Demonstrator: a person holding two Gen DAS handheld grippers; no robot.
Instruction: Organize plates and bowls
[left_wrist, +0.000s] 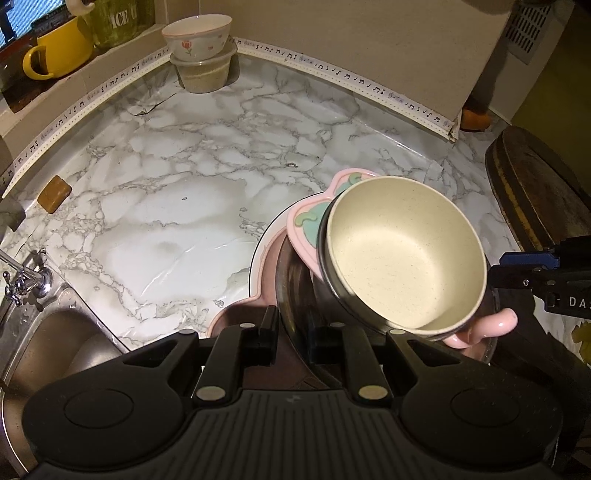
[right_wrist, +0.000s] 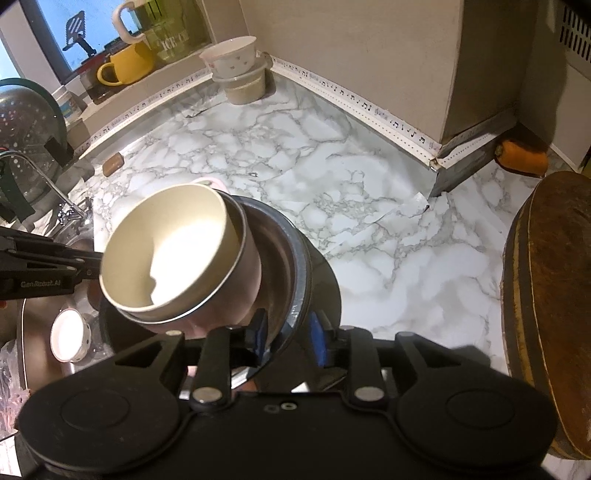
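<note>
Care matters here: the left gripper (left_wrist: 291, 332) pinches the steel bowl (left_wrist: 295, 280) rim beneath the tilted cream bowl (left_wrist: 402, 254), the right gripper (right_wrist: 284, 328) loosely straddles it, so level before releasing.

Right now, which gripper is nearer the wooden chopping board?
Right. The right gripper sits just left of the chopping board; the left gripper is farther left, beyond the bowls.

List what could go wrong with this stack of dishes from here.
1. The cream bowl sits tilted in the steel bowl, so it may slide out.
2. The left gripper is shut on the stack's edge over the pink plate; with the right gripper open, the load could tip.
3. The sink is close beside it; a falling dish could land there.
</note>
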